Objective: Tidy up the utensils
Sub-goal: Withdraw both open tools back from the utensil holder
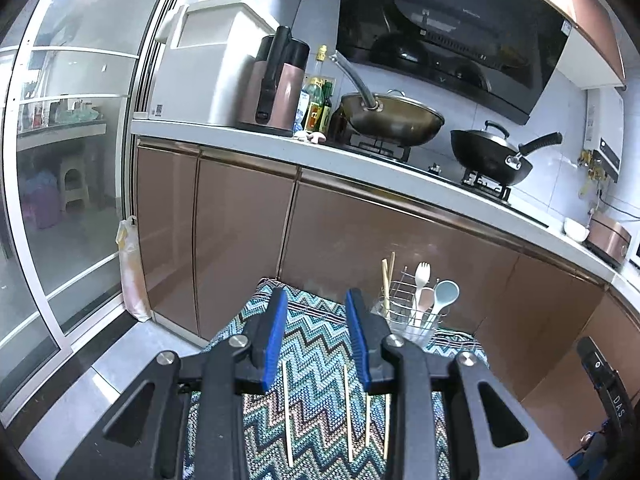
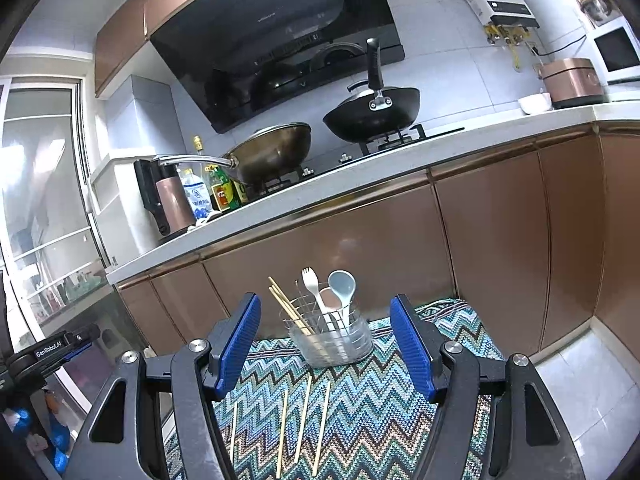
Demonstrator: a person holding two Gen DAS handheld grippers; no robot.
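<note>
Right wrist view shows one zigzag cloth [image 2: 372,412] spread on the floor before the brown cabinets [image 2: 480,248], and at its far end stands one clear utensil holder [image 2: 332,344] with two chopsticks [image 2: 286,308], one white fork [image 2: 316,292] and two spoons [image 2: 342,292] upright in it. Four loose chopsticks [image 2: 304,424] lie side by side on the cloth, just short of the holder. The right gripper [image 2: 324,348] hangs above them with jaws wide apart and empty, and the left gripper [image 1: 316,336] likewise has its jaws apart, clamped on nothing.

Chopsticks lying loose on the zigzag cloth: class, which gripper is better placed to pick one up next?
Probably the right gripper: its jaws stand wide open, framing all four loose chopsticks below the holder. The left gripper is open too, but narrower.
</note>
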